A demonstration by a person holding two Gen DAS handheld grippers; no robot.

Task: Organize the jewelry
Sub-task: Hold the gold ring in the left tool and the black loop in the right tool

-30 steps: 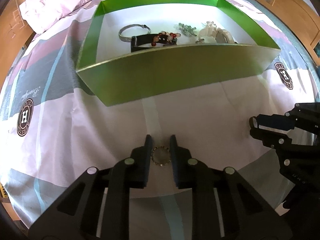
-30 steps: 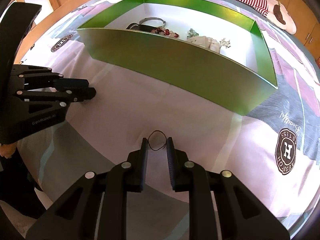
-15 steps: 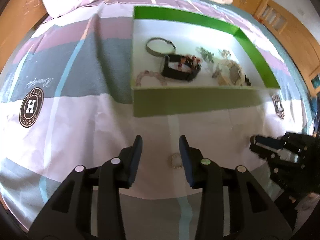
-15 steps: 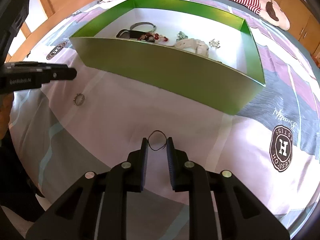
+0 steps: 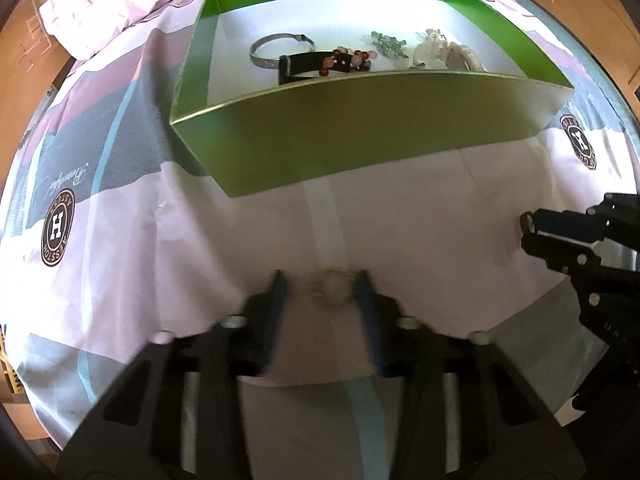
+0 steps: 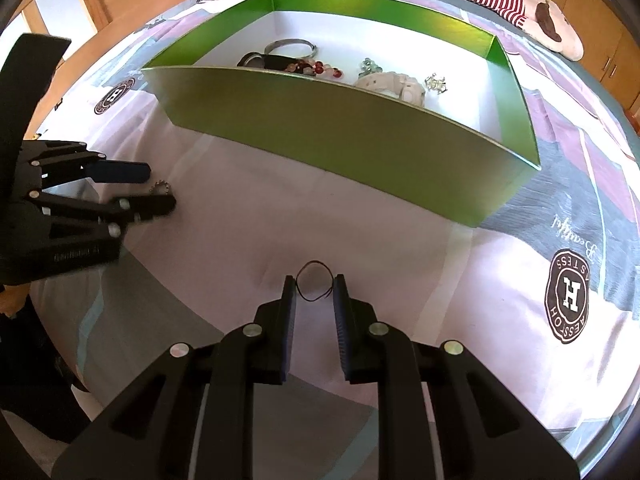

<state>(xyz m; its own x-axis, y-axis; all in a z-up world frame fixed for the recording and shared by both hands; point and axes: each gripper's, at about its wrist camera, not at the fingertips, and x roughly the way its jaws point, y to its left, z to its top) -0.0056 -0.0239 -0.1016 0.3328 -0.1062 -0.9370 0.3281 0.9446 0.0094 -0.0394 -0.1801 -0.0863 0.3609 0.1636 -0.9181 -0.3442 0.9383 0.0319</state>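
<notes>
A small beaded ring [image 5: 332,286] lies on the bedsheet between the fingers of my left gripper [image 5: 319,280]. Its jaws are closing, and a gap still shows on the ring's left side. In the right wrist view the same ring [image 6: 160,190] sits between the tips of the left gripper [image 6: 159,185]. My right gripper [image 6: 315,292] is shut on a thin dark loop [image 6: 314,285] low over the sheet. It also shows at the right edge of the left wrist view [image 5: 527,231]. Beyond both stands the green box [image 5: 360,136] with a silver bangle [image 5: 280,46], a black band [image 5: 320,66] and a white watch [image 5: 452,54].
The box [image 6: 320,132] sits on a bed sheet with round H logos [image 6: 568,300]. A crumpled pink duvet [image 5: 120,0] lies at the back left and a striped plush toy [image 6: 500,0] at the back right. Wooden furniture surrounds the bed.
The left gripper lifted and opened wide, leaving the beaded ring on the sheet, then dropped back with its fingers around the ring. The right gripper kept its hold.
</notes>
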